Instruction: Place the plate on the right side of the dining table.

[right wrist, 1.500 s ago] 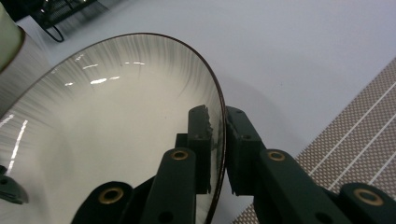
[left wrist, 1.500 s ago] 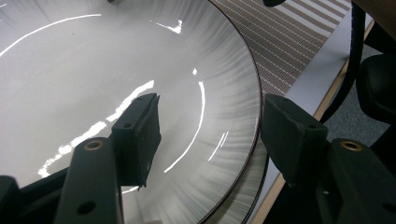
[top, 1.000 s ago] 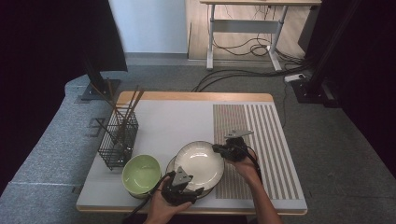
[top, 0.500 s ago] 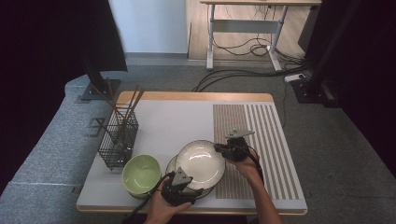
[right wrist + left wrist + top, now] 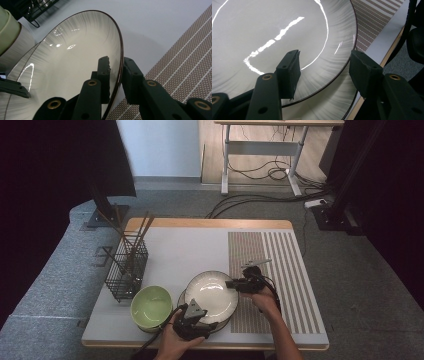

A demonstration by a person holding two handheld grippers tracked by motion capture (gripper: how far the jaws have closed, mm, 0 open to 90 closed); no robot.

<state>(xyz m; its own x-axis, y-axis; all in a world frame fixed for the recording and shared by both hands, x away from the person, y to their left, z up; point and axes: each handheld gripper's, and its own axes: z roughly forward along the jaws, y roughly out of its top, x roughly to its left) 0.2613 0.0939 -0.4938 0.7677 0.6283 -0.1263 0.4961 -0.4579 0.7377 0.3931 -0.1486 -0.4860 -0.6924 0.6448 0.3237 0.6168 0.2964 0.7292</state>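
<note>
A white plate with a dark rim (image 5: 210,295) lies tilted on a second, similar plate (image 5: 226,323) near the table's front edge. My right gripper (image 5: 234,284) is shut on the upper plate's right rim (image 5: 75,57), one jaw inside the rim and one outside (image 5: 116,67). At the plates' front edge my left gripper (image 5: 199,314) is open. One of its jaws hangs over the upper plate (image 5: 287,32) and the other beyond its rim, above the lower plate (image 5: 332,102), with the gap (image 5: 324,65) straddling the rim.
A green bowl (image 5: 151,307) stands just left of the plates. Behind it is a black wire basket (image 5: 127,270) holding several chopsticks. A brown striped mat (image 5: 270,265) covers the right of the white table (image 5: 190,247).
My right gripper and the rim it holds have shifted slightly toward the front edge. The left gripper has stayed in place.
</note>
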